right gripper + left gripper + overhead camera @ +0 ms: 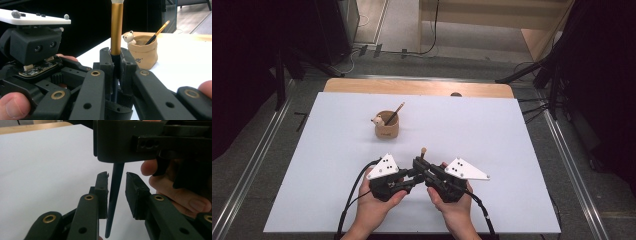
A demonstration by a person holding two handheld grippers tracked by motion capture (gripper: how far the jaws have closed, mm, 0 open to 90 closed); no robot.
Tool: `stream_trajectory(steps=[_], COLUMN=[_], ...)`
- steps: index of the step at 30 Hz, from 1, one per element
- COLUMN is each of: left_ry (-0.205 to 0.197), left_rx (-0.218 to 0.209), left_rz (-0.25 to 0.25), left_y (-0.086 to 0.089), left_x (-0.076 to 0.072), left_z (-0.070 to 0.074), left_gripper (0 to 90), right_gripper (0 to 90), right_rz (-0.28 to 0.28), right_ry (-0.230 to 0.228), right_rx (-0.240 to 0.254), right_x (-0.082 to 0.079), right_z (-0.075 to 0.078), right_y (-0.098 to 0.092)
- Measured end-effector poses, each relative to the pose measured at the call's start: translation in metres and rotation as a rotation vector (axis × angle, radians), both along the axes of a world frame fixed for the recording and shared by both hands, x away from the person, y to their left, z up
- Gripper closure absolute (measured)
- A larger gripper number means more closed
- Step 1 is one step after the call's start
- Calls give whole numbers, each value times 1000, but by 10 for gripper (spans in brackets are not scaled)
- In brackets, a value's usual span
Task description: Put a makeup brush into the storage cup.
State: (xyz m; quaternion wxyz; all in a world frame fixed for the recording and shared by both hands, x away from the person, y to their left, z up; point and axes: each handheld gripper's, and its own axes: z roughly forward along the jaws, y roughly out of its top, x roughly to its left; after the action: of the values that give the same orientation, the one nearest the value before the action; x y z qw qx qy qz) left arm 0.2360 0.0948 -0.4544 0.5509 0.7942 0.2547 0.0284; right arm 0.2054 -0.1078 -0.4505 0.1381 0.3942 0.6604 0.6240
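Over the white table, from above, the left gripper and right gripper met near the front edge, a brush standing upright from the right one; a tan cup with another brush sat well behind. Along the left gripper's jaws, the brush's dark handle hung between pads set narrowly apart, touching the left pad, clear of the right. Along the right gripper's jaws, both pads clamped the handle just below its gold ferrule.

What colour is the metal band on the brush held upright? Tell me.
Gold, on the black-handled brush; the right gripper view shows it best.
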Motion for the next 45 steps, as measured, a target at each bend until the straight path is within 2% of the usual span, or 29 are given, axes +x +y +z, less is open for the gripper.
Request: stream_trajectory(steps=[6,11,17,21,22,23,26,28,33,35,36,38,41,45], left_ry=[10,37,31,3,9,16,10,8,3,0,0,-3,-5,-11], left_rx=[-10,-34,-30,-12,-12,-13,-2,-1,-7,-8,-7,-8,-11,-15], left_rz=[-2,2,8,2,-3,-13,-11,-8,2,8,11,12,19,28], left_y=[0,3,2,1,0,0,1,1,3,5,6,7,9,12], left_x=[1,3,2,1,1,2,2,2,4,5,5,5,6,7], left_z=[1,1,1,1,1,1,0,0,0,1,1,1,1,2], left_gripper=[750,802,812,840,841,843,843,843,844,844,844,844,844,844], right_gripper=[844,844,844,842,837,798,534,405,162,85,40,1,0,0], right_rz=[11,13,14,14,13,8,-17,-43,-85,-99,-89,-78,-67,-75], right_ry=[3,5,8,11,11,9,-9,-18,-16,-17,-28,-38,-51,-41], right_rx=[-2,6,3,6,7,4,7,15,40,37,26,21,-5,-44], right_x=[-1,-1,-1,0,0,0,-1,-2,0,0,0,0,1,3], right_z=[-1,0,-1,-1,-1,-1,1,3,10,12,13,14,16,14], right_y=[2,2,2,2,2,2,2,-1,-13,-17,-18,-21,-22,-23])
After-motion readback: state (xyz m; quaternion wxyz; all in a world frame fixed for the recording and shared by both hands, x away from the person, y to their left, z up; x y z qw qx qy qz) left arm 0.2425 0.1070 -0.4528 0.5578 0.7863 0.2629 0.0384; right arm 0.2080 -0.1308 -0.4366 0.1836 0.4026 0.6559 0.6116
